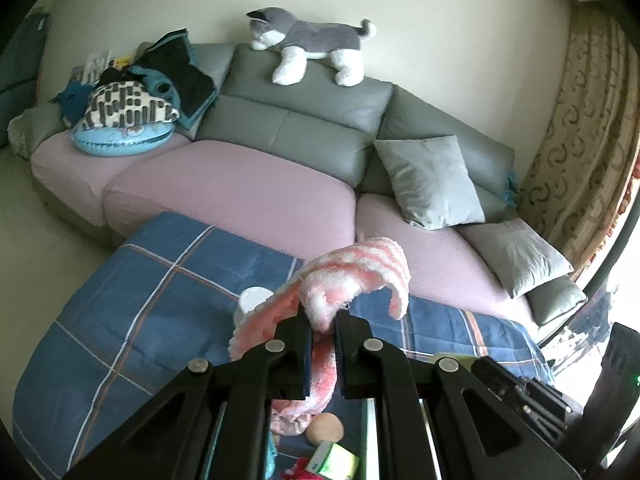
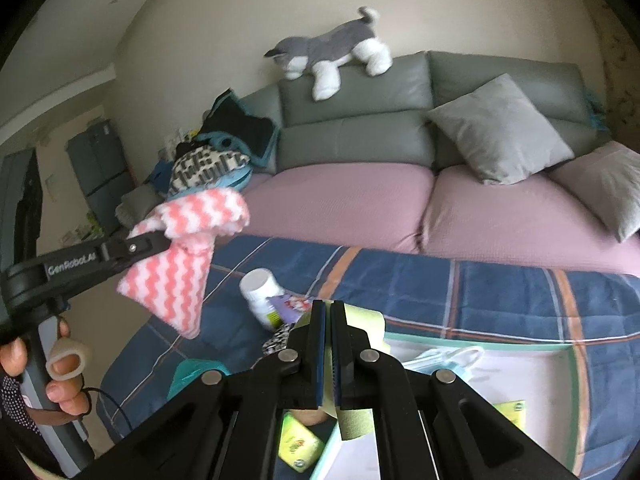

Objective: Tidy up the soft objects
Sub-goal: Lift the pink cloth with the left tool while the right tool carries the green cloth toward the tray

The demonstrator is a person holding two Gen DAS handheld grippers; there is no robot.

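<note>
Hanging from my left gripper (image 1: 323, 326), the pink-and-white cloth (image 1: 352, 276) is running its long axis roughly up and down: in the right wrist view one bunched end is flopping over the top of the fingers while the flat, wedge-shaped tail (image 2: 168, 292) is pointing down toward the blue plaid quilt (image 2: 480, 292). The jaws are clamped on the cloth near its middle, and it is hovering clear above the quilt, in front of the sofa (image 1: 256, 184).

The cloth is looking fluffy and thick, a chenille-like pile with wavy coral and white stripes. The quilt beneath is stitched in squares, with white and orange lines crossing dark blue. The sofa is pairing smooth grey leather backs with pink textured seat covers; two grey square pillows (image 1: 432, 182) are leaning at its right end, and a grey-and-white plush dog (image 1: 308, 42) is lying along the top of the backrest. A white bottle (image 2: 262, 290) is lying on its side on the quilt.

My right gripper (image 2: 330, 344) is pinching a thin pale-green spongy sheet (image 2: 360, 360), jaws nearly together on it, over a pink mat with a green border (image 2: 576, 380).

Both grippers are tilting forward and down. In the right wrist view the person's left hand (image 2: 60, 376) is wrapping around the grey handle, one finger through a beige loop, with the black arm of the tool angling up and to the right.
</note>
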